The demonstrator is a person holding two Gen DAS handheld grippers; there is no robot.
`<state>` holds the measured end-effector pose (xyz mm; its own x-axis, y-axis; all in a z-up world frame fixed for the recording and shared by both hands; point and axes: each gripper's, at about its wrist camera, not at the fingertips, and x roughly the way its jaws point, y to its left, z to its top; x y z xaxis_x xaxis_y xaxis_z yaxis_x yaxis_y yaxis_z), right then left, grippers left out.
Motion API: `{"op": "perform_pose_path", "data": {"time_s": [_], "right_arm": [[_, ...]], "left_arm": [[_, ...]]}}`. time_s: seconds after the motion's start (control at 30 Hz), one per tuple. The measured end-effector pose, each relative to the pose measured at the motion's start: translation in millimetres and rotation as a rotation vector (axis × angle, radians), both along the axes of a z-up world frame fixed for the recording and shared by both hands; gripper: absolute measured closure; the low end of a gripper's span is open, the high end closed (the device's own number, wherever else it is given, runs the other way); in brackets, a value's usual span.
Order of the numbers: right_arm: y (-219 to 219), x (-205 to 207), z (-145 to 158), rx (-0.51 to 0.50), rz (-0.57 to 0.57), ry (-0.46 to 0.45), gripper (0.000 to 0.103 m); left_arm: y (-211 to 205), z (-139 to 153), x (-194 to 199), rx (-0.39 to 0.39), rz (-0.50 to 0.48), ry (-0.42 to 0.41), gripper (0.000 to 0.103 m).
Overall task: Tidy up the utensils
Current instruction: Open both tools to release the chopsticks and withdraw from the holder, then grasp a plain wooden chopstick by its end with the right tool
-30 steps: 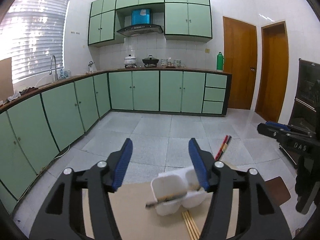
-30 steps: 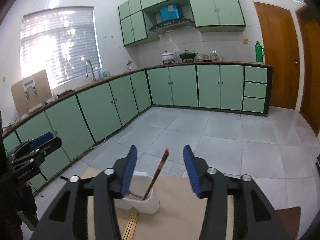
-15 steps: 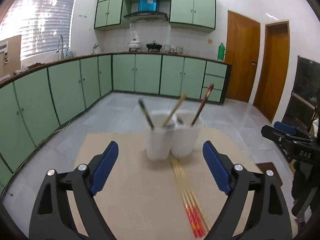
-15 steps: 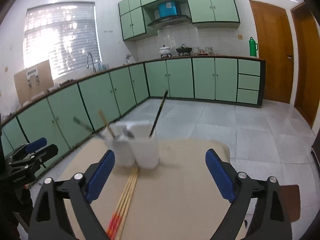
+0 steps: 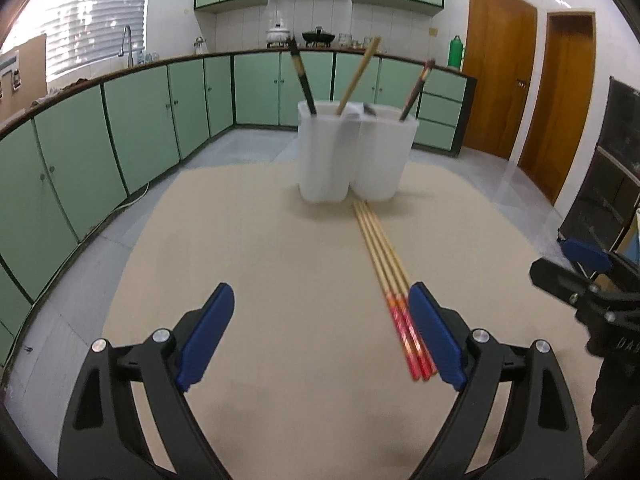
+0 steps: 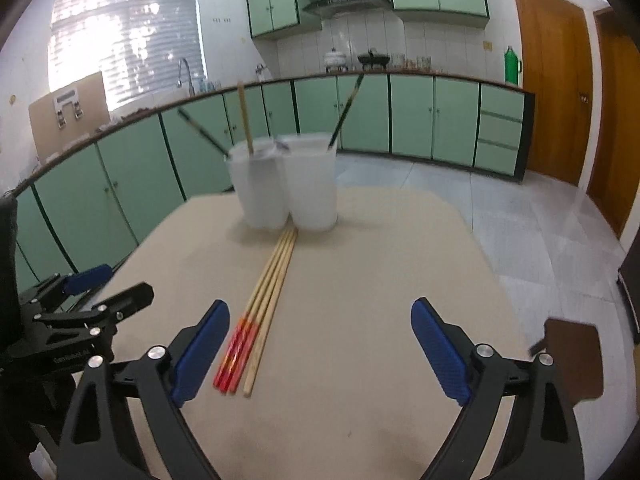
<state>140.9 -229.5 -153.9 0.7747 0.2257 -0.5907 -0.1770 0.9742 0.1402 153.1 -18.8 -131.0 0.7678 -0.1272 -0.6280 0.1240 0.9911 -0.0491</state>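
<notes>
Both grippers lowered toward table (image 5: pixel 280 360), chopsticks (image 5: pixel 384 264) before holder (image 5: pixel 352 156), left jaws wide, right jaws closing, empty.

A holder (image 5: pixel 356 156) of two joined cups is set upright on the far part of a table (image 5: pixel 260 280). Three chopsticks (image 5: pixel 386 258) are laid side by side on the table before it, their far ends just beside its base. Single sticks (image 5: pixel 302 78) are stood tilted in the cups.
</notes>
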Motion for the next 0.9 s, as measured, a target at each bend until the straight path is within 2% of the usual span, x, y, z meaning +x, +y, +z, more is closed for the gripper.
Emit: {"op": "perform_pose_path", "data": {"time_s": [0.27,0.43,0.6,0.9], "right_arm": [[20,-2,-40,-0.003,0.004,0.107,0.035],[35,1,-50,-0.017,0.035,0.158,0.051],[45,6,-60,-0.013,0.054,0.211,0.063],[60,8,-60,-0.076,0.049,0.212,0.072]], "left_arm": [[7,-29,-8,0.034,0.021,0.068,0.017],[10,-42,-8,0.049,0.030,0.108,0.017],[13,-47,-8,0.042,0.035,0.127,0.017],[16,-47,-6,0.023,0.042,0.134,0.017]]}}
